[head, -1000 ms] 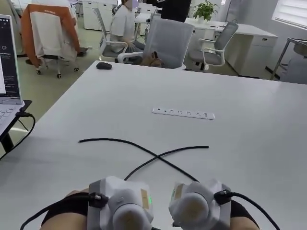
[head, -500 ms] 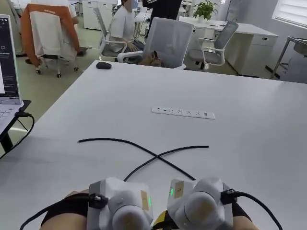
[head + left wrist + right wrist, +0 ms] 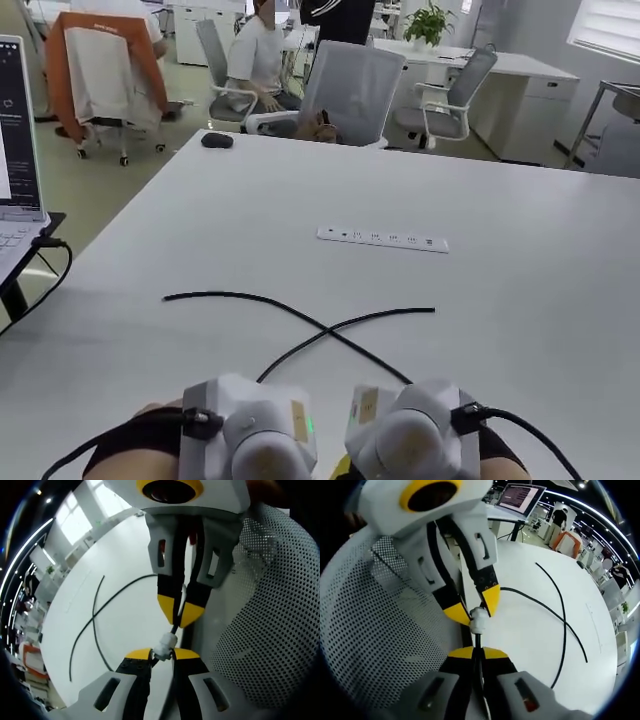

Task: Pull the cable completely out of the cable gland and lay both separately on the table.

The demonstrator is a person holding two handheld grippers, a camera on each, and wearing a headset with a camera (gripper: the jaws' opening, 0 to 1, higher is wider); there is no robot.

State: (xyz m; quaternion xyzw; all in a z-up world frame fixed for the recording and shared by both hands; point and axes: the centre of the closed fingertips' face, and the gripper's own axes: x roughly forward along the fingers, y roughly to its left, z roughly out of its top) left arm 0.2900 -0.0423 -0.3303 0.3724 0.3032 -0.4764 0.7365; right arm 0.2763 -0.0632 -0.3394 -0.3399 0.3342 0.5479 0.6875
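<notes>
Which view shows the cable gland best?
The right gripper view: the cable gland sits mid-frame, unobstructed, in the left gripper. The left gripper view shows it low, partly covered by jaws. In the head view it is hidden.

The cable (image 3: pixel 330 325) crosses itself on the table (image 3: pixel 520 300) — power strip (image 3: pixel 382 238) behind.

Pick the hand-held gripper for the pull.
Right. The left hand-held gripper is shut on the cable gland, anchoring it; the right hand-held gripper is shut on the cable beside it, ready to pull.
</notes>
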